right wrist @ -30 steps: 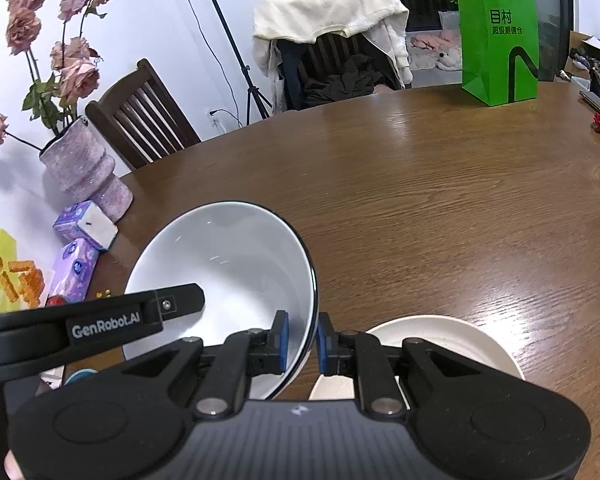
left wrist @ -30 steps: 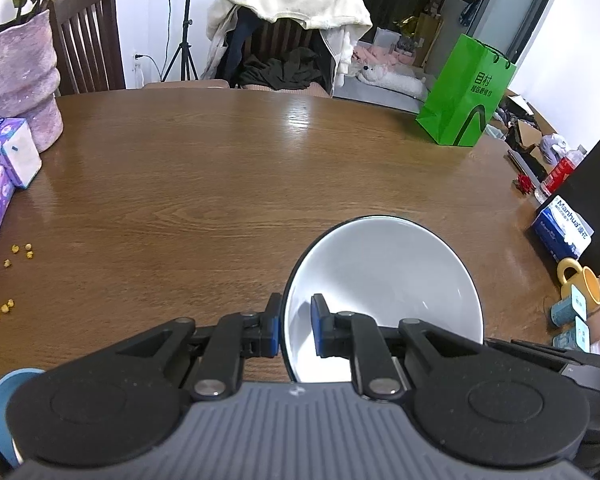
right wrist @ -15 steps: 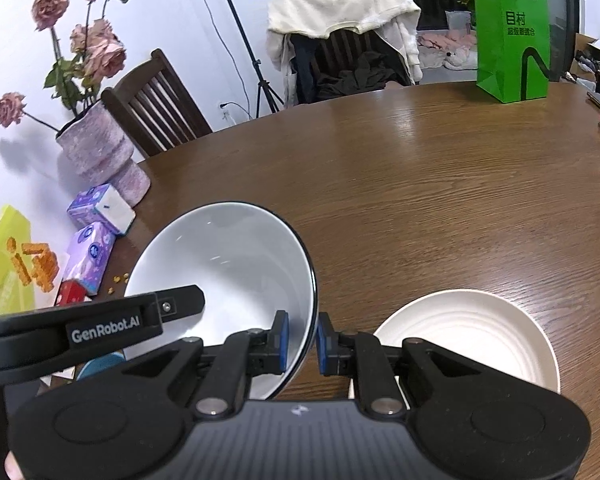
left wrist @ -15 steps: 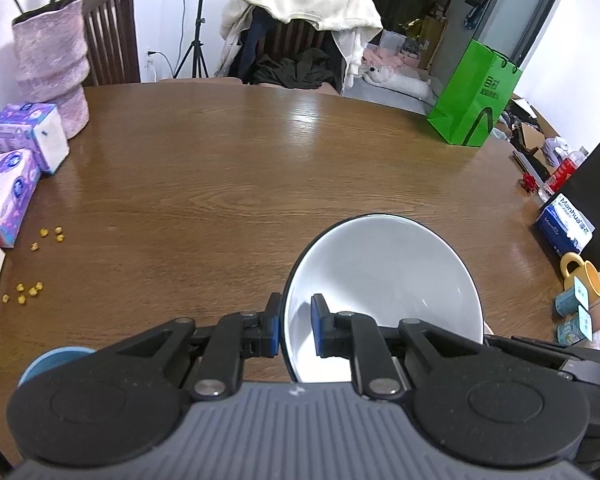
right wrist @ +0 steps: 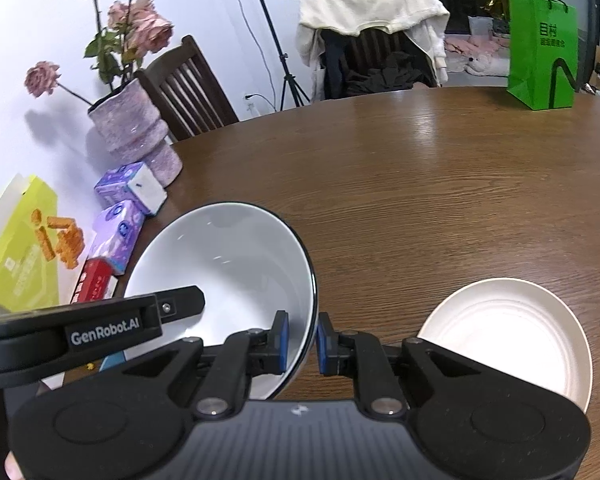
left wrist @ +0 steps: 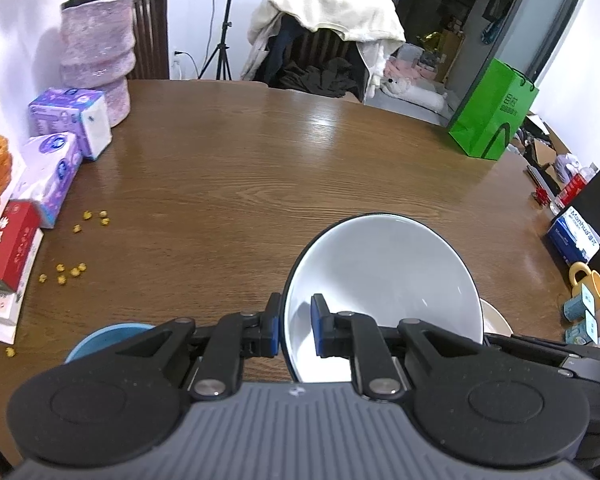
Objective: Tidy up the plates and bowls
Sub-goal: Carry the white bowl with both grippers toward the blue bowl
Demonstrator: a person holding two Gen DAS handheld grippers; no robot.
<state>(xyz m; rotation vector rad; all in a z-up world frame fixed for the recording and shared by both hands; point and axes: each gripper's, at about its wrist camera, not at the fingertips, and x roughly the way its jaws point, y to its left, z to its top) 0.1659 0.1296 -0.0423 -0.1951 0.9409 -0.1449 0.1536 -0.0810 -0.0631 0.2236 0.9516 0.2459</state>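
Note:
A white bowl [left wrist: 380, 272] with a thin dark rim hangs above the brown table [left wrist: 260, 168], carried by both grippers. My left gripper [left wrist: 294, 330] is shut on its left rim. My right gripper [right wrist: 302, 344] is shut on the right rim of the same bowl [right wrist: 220, 264]. A cream plate [right wrist: 508, 332] lies on the table to the right of the bowl; in the left wrist view only an edge of the plate [left wrist: 494, 318] shows behind the bowl. A blue dish [left wrist: 108, 336] peeks out under the left gripper's arm.
Along the left edge stand a purple vase [left wrist: 100, 52], tissue packs [left wrist: 72, 120], a red box [left wrist: 8, 248] and scattered yellow crumbs [left wrist: 72, 270]. A green bag [left wrist: 492, 116] stands far right. A blue box [left wrist: 576, 240] and a yellow mug [left wrist: 588, 284] sit at the right edge.
Both grippers have carried the bowl leftward over the table. The cream plate has come into fuller view on the right, and the blue dish has appeared under the left gripper.

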